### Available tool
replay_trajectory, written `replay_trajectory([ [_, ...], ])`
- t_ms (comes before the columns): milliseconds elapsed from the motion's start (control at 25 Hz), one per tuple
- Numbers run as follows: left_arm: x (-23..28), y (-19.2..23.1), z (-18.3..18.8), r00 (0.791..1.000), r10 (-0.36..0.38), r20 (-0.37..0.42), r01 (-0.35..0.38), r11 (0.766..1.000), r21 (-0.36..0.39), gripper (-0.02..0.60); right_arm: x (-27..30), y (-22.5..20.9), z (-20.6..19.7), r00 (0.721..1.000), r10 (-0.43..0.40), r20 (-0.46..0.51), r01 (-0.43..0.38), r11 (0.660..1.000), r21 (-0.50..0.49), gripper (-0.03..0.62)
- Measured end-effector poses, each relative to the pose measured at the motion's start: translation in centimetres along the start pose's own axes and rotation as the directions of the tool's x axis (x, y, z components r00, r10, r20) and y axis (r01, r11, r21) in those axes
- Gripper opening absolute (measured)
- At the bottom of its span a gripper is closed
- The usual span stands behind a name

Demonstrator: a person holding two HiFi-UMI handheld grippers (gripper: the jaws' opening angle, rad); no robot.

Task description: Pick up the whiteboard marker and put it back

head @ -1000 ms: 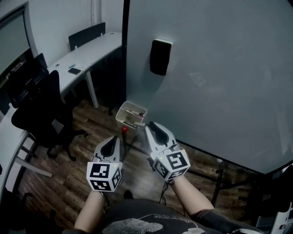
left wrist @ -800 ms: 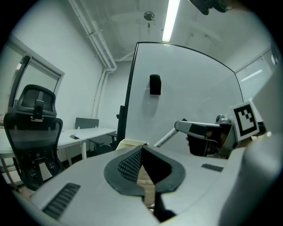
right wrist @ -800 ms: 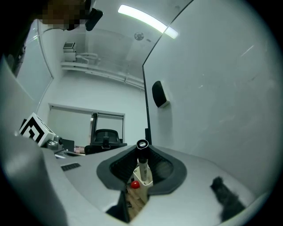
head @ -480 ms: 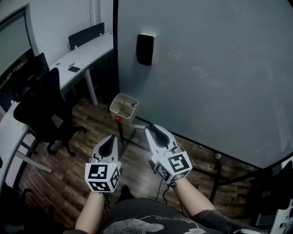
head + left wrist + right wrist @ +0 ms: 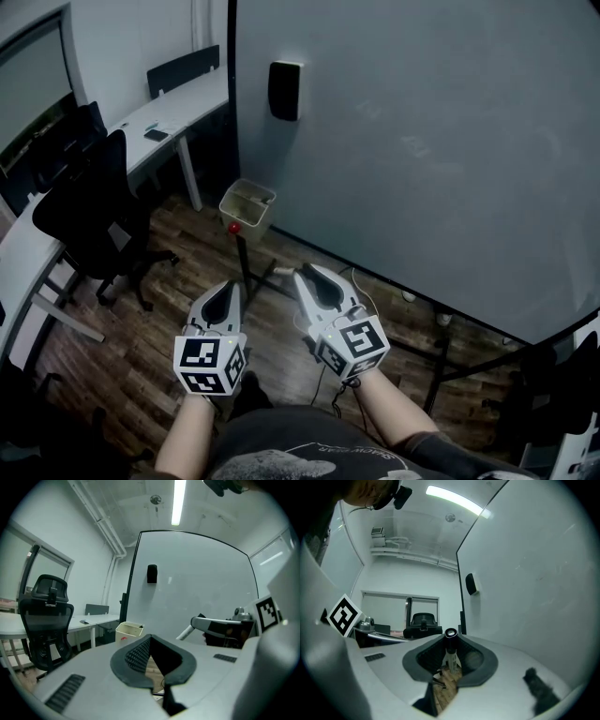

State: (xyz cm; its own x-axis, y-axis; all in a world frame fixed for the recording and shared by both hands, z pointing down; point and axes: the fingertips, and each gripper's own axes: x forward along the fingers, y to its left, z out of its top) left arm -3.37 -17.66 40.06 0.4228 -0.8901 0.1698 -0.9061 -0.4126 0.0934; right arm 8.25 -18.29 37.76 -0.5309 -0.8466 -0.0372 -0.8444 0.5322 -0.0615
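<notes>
The whiteboard marker (image 5: 450, 654), white with a black cap, stands between the pads of my right gripper (image 5: 451, 641), which is shut on it. In the head view its white barrel (image 5: 283, 273) sticks out left of the right gripper (image 5: 302, 274). To the left, my left gripper (image 5: 228, 287) is held level with its jaws shut on nothing. In the left gripper view (image 5: 150, 637) the marker (image 5: 186, 632) shows off to the right. Both grippers hover above the wooden floor in front of the large whiteboard (image 5: 422, 141). A beige tray (image 5: 247, 203) hangs at the board's lower left corner, ahead of the grippers.
A black eraser (image 5: 284, 91) sticks to the board's upper left. Below the tray is a red knob (image 5: 233, 228) on the stand. A black office chair (image 5: 84, 220) and a white desk (image 5: 173, 112) stand to the left. Cables lie by the board's stand leg (image 5: 441, 375).
Both grippers have drawn back together from the beige tray, the marker still in the right one. The tray and the eraser have slid left and up in the head view.
</notes>
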Motion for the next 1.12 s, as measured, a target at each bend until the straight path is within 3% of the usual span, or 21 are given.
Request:
replay_trajectory([
  [480, -1.4, -1.9, -1.9, 0.999, 0.003, -0.049, -0.003, 1.0, -0.011, 0.014, -2.8, 0.1, -1.8, 1.0, 0.002, -0.031, -0.001, 0.999, 0.036, 0.081],
  [1120, -1.8, -1.2, -1.7, 0.999, 0.038, -0.038, -0.039, 0.999, -0.016, 0.014, -3.2, -0.5, -2.3, 0.999, -0.006, -0.037, 0.008, 0.997, 0.072, 0.08],
])
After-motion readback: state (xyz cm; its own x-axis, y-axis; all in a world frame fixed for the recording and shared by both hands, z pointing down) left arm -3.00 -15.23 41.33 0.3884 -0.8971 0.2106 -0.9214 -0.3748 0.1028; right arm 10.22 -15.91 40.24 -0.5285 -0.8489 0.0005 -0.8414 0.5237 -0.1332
